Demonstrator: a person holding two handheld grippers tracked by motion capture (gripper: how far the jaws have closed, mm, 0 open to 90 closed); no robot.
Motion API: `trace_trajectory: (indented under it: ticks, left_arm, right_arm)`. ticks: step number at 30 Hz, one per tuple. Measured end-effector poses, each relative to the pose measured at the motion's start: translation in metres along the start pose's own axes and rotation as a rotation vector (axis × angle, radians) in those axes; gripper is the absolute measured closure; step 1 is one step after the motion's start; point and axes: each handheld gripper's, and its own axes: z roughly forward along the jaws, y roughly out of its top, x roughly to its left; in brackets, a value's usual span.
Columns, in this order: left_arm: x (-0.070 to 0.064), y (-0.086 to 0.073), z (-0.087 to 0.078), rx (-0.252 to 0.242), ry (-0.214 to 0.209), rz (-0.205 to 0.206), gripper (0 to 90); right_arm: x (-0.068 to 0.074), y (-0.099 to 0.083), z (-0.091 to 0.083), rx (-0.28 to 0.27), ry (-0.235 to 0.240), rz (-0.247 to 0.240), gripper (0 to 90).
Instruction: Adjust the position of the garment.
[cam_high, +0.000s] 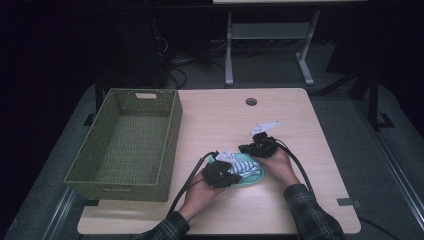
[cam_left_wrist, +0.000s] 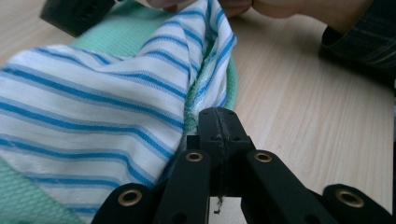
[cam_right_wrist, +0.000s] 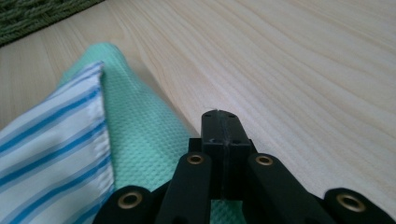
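A mint-green cloth (cam_high: 252, 177) lies near the table's front middle, with a white cloth with blue stripes (cam_high: 243, 167) bunched on top of it. My left gripper (cam_high: 231, 176) is at the pile's near-left side. In the left gripper view its jaws are shut (cam_left_wrist: 218, 122) with the striped cloth's (cam_left_wrist: 93, 107) hem pinched at their tip. My right gripper (cam_high: 251, 148) is at the pile's far-right edge. Its jaws are shut (cam_right_wrist: 220, 122) where a raised ridge of the green cloth (cam_right_wrist: 140, 130) runs into them, with the striped cloth (cam_right_wrist: 51, 140) just to its left.
A large olive woven basket (cam_high: 167, 145) stands with nothing in it on the table's left side, close to the cloths. A round cable hole (cam_high: 251, 101) is near the far edge. Bare tabletop (cam_high: 300, 125) extends to the right and behind the pile.
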Motion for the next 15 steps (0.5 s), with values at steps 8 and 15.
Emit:
trace_trajectory:
  ticks: [8,15]
  left_arm:
    - [-0.002,-0.007,0.010,0.062,-0.004,0.014,89.4]
    - [0.003,-0.011,0.008,0.087,0.019,0.024,89.4]
  right_arm:
    - [-0.002,-0.005,0.002,0.039,0.011,0.005,89.8]
    - [0.000,-0.007,-0.001,0.047,0.013,-0.010,89.8]
